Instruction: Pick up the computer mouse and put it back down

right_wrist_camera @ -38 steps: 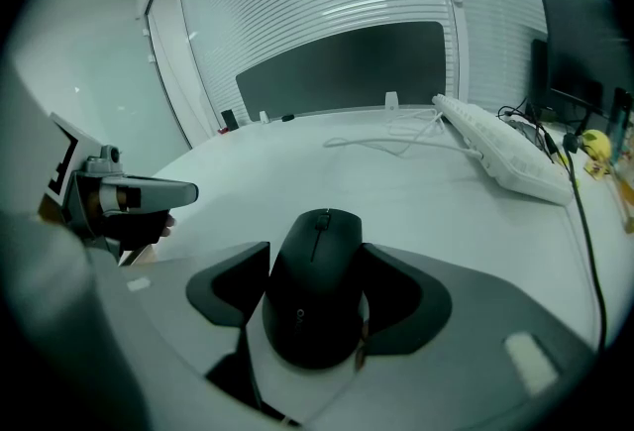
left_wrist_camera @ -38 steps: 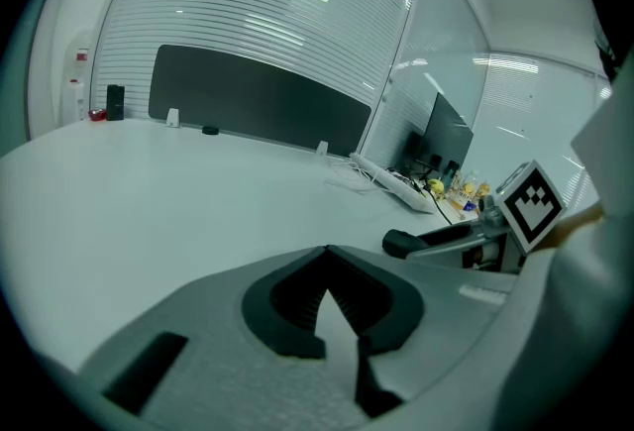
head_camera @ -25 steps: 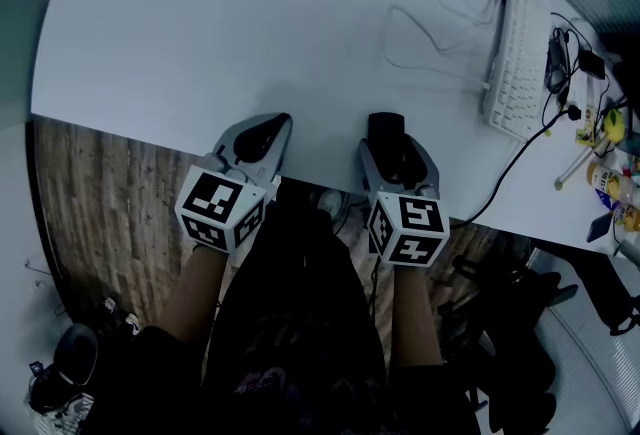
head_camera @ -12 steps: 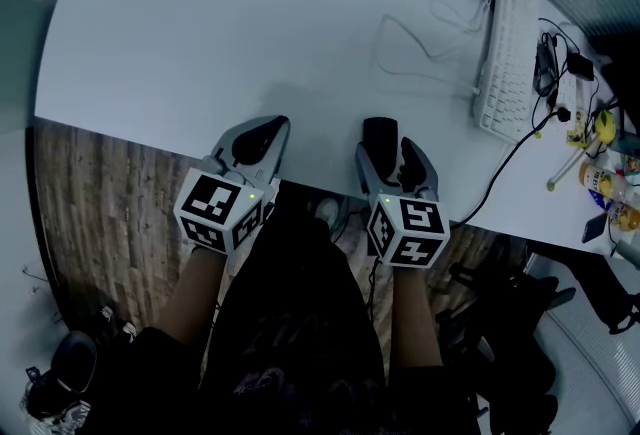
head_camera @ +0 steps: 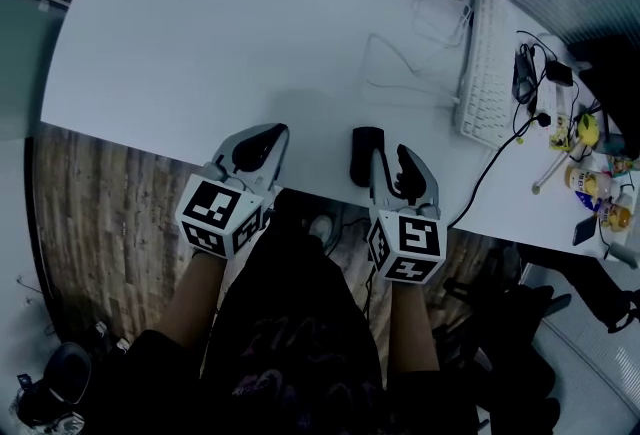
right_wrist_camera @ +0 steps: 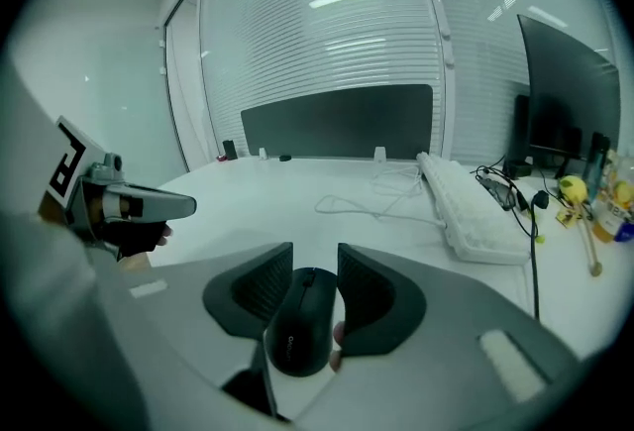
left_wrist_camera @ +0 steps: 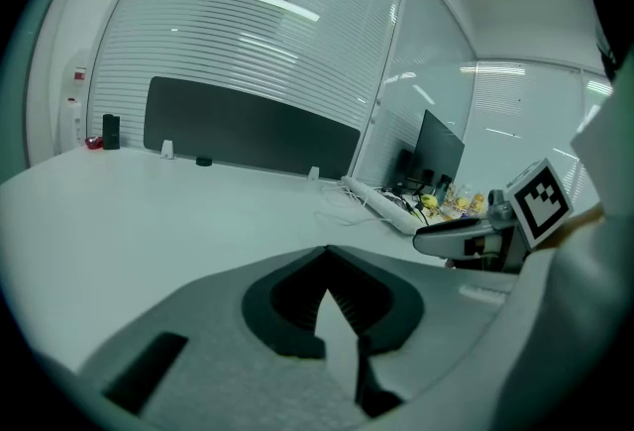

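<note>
White desk fills most of the head view, with wood-patterned floor below its front edge. A white keyboard lies at the far right of the desk, and a thin white cable loops just beside it. A dark monitor stands behind the keyboard.

Both tools are held over the front edge of the desk, side by side and apart. The right gripper has the black computer mouse between its jaws. These jaws have just been closing, and both ribbed pads now press on the mouse's sides, with its front end poking out past the tips. In the head view the mouse shows as a dark oblong at the front edge of the desk, by the right gripper's tips.

The left gripper holds nothing. Its jaws meet at the tips, with only bare desk beyond them.
</note>
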A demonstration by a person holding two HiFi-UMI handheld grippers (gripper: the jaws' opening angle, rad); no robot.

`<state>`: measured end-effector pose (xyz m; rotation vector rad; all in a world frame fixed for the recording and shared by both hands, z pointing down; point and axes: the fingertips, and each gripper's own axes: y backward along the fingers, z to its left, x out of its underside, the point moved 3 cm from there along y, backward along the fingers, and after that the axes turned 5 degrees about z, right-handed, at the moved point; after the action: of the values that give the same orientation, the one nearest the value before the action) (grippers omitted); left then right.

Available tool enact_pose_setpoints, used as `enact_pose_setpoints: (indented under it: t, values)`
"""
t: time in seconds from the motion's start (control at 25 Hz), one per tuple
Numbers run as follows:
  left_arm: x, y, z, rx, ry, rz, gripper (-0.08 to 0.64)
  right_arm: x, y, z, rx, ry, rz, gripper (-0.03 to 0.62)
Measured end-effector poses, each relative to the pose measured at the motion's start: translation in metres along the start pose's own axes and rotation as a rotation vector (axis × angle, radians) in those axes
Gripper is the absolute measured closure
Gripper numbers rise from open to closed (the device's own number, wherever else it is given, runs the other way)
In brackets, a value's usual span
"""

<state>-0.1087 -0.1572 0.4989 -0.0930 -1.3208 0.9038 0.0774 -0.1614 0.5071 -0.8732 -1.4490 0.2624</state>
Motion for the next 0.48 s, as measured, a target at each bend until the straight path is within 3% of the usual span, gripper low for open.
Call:
enact_pose_setpoints:
  t: [0.48]
  values:
    - [-0.03, 0.027, -0.025, -0.02, -0.046, -0.08, 0.558, -0.027, 0.035, 0.004, -0.003, 0.034, -0.087, 0.512]
